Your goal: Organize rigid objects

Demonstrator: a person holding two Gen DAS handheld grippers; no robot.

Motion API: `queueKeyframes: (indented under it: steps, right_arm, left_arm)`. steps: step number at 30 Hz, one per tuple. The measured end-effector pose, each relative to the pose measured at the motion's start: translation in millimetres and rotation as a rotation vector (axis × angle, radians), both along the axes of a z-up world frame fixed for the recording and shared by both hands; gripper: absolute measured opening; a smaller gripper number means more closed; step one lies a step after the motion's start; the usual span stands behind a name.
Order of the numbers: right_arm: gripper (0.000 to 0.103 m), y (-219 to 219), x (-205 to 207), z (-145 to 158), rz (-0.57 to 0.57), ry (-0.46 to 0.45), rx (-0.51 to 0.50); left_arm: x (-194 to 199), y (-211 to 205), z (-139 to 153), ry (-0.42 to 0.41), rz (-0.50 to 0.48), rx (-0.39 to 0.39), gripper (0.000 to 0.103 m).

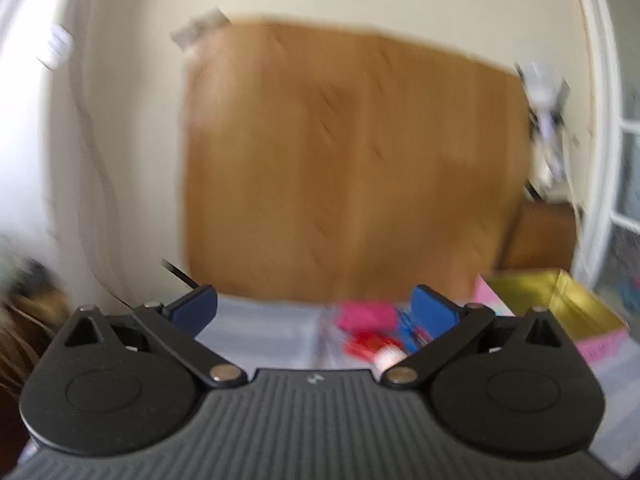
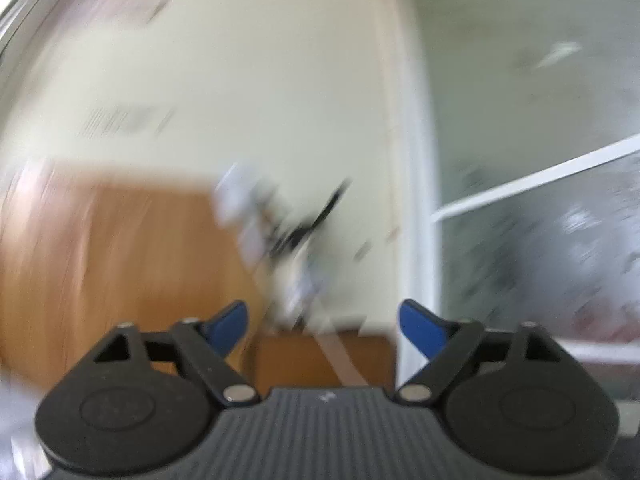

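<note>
Both views are blurred by motion. My left gripper stands wide open with nothing between its blue fingertips. Just beyond it, on a pale surface, lies a small heap of objects: a pink one, a red one and some blue pieces. An open box with a gold inside and pink sides sits to the right of them. My right gripper is also wide open and empty, pointing up toward a wall and a low brown box.
A large wooden board stands against the cream wall behind the heap. A white and black blurred object sits by the wall corner. A frosted glass door with a white frame is at the right.
</note>
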State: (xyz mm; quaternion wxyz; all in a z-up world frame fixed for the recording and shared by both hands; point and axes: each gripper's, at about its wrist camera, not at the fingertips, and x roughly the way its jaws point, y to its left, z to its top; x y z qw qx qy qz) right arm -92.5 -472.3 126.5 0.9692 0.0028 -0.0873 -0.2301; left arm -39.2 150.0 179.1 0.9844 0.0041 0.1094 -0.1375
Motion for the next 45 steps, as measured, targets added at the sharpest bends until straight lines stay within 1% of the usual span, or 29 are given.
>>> queueKeyframes:
  steps: [1,3,5,6,8,10,11,14,16,19,22,24,25,26,28,29,30,32,33,34,35,37,38,39,41,43,45]
  right_arm:
    - [0.097,-18,-11,21,-0.024,-0.057,0.029]
    - [0.096,-45,-30,54,-0.054,-0.135,0.048]
    - [0.096,-62,-43,79,-0.075,-0.189,0.047]
    - [0.097,-67,-49,87,-0.081,-0.213,0.043]
    - [0.097,-72,-63,103,-0.100,-0.261,0.016]
    - [0.099,-76,-73,120,-0.129,-0.314,-0.024]
    - [0.099,-76,-81,128,-0.132,-0.336,-0.033]
    - [0.100,-76,-112,156,-0.110,-0.403,-0.055]
    - [0.100,-75,-130,175,-0.121,-0.437,-0.084]
    - [0.100,-66,-155,193,-0.158,-0.457,-0.142]
    - [0.101,-51,-177,201,-0.149,-0.460,-0.157]
    - [0.103,-44,-189,205,-0.138,-0.455,-0.165]
    - [0.103,-40,-196,205,-0.139,-0.450,-0.175]
    - [0.103,-36,-198,205,-0.136,-0.436,-0.193]
    - [0.103,-26,-191,205,-0.117,-0.400,-0.210]
    - [0.103,-17,-185,198,-0.094,-0.372,-0.222]
    - [0.103,-12,-175,187,-0.064,-0.328,-0.234]
    - [0.103,-1,-151,165,0.004,-0.228,-0.236]
    - [0.103,3,-135,148,0.045,-0.169,-0.232]
    - [0.103,8,-116,128,0.089,-0.105,-0.223]
    - [0.103,13,-97,104,0.134,-0.037,-0.208]
    - [0.103,20,-53,45,0.235,0.117,-0.156]
    - [0.103,22,-32,14,0.277,0.186,-0.124]
    - [0.103,24,-9,-21,0.303,0.268,-0.088]
    - [0.103,19,33,-86,0.315,0.399,0.006]
    - [0.102,8,62,-132,0.296,0.492,0.086]
    - [0.103,-4,88,-176,0.252,0.576,0.123]
  left_arm:
    - [-13,15,17,-0.033,0.051,0.010,0.103]
    - [-25,20,45,-0.095,0.165,0.059,0.103]
    - [-58,37,74,-0.161,0.289,0.106,0.103]
    - [-73,43,86,-0.185,0.341,0.121,0.103]
    - [-101,52,110,-0.238,0.423,0.148,0.103]
    - [-130,54,133,-0.311,0.498,0.188,0.103]
    - [-136,51,145,-0.343,0.528,0.207,0.103]
    - [-167,61,184,-0.436,0.630,0.224,0.103]
    - [-188,71,207,-0.485,0.708,0.224,0.103]
    - [-206,82,236,-0.514,0.759,0.200,0.103]
    - [-225,88,257,-0.555,0.776,0.183,0.103]
    - [-237,85,261,-0.586,0.747,0.146,0.103]
    - [-236,84,258,-0.589,0.714,0.116,0.103]
    - [-233,81,250,-0.579,0.683,0.099,0.103]
    - [-204,72,234,-0.531,0.600,0.095,0.103]
    - [-190,64,222,-0.497,0.553,0.097,0.103]
    - [-170,54,204,-0.444,0.501,0.094,0.103]
    - [-119,28,153,-0.299,0.381,0.075,0.103]
    - [-92,13,125,-0.228,0.326,0.064,0.103]
    - [-61,-6,91,-0.153,0.268,0.057,0.103]
    - [-32,-23,62,-0.098,0.228,0.054,0.103]
    - [20,-57,-2,0.004,0.170,0.020,0.103]
    - [43,-70,-28,0.047,0.156,-0.001,0.103]
    - [66,-84,-54,0.076,0.165,-0.009,0.103]
    - [108,-108,-105,0.101,0.225,0.005,0.103]
    - [151,-128,-148,0.134,0.262,0.053,0.103]
    - [191,-146,-184,0.200,0.283,0.119,0.103]
